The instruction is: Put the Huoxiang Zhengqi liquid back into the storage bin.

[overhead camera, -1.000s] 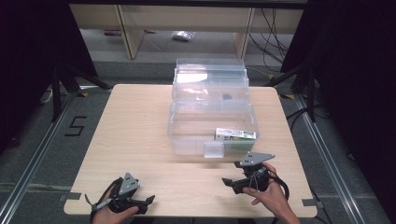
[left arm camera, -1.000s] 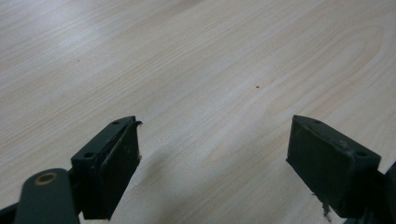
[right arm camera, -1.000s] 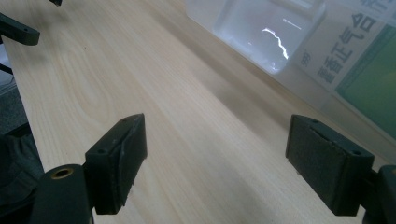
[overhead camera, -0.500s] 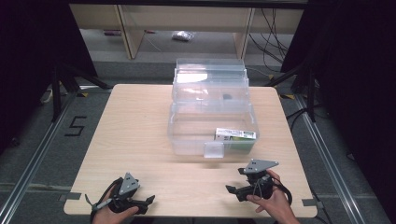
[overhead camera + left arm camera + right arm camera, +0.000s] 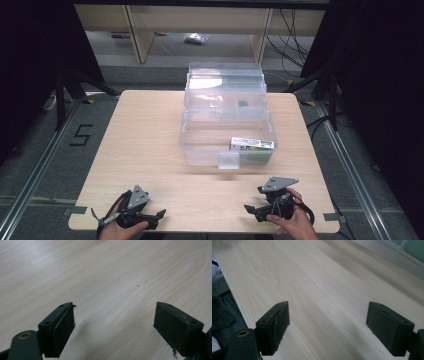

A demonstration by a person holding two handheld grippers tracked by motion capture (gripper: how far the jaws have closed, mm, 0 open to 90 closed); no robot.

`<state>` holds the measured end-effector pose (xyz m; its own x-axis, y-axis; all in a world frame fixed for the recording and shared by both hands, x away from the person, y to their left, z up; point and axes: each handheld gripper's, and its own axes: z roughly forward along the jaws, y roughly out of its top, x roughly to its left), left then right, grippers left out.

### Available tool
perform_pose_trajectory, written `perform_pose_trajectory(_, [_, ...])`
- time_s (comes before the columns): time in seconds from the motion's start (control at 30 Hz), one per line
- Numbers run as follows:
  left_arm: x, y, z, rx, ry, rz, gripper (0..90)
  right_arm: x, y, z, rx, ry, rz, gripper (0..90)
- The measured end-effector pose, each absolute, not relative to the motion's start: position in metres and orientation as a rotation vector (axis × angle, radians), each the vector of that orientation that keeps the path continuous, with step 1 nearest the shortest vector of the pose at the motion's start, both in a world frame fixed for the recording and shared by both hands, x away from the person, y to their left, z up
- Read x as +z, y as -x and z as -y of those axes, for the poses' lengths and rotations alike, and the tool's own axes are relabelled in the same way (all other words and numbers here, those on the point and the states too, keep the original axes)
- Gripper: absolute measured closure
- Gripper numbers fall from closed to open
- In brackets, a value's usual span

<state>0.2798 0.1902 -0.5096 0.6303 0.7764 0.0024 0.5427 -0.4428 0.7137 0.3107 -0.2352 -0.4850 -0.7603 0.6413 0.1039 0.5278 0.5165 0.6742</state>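
Note:
A clear plastic box [image 5: 200, 137] stands open in the middle of the wooden table [image 5: 145, 135], its lid [image 5: 225, 82] tipped up behind it. Inside, at the front right, lies a small green and white carton [image 5: 251, 145]. A small dark item [image 5: 242, 103] shows near the lid's base. My left gripper [image 5: 160, 215] rests at the near left edge, open over bare wood [image 5: 113, 325]. My right gripper [image 5: 247, 209] sits near the front right edge, pointing left, open and empty [image 5: 327, 322]. The box wall [image 5: 387, 253] and the carton [image 5: 414, 246] show at its view's top right.
A low wooden shelf [image 5: 135, 30] stands beyond the table, with a wrapped packet [image 5: 196, 37] on the floor under it. Black stand legs [image 5: 65, 90] flank the left side and cables [image 5: 295, 30] trail at the right. A "5" mark [image 5: 81, 134] is on the floor.
My right gripper has drawn back toward the near edge of the table. The left gripper and the box have stayed where they were.

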Motion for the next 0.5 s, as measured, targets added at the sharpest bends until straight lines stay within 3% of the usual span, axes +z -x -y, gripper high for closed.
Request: perform_pose_trajectory(0.5, [-0.5084, -0.2792, -0.1909, 0.429, -2.179, -1.015, 16.3, -0.4884, -0.3129, 0.2355, 1.069, -1.019, -2.586, 19.4])
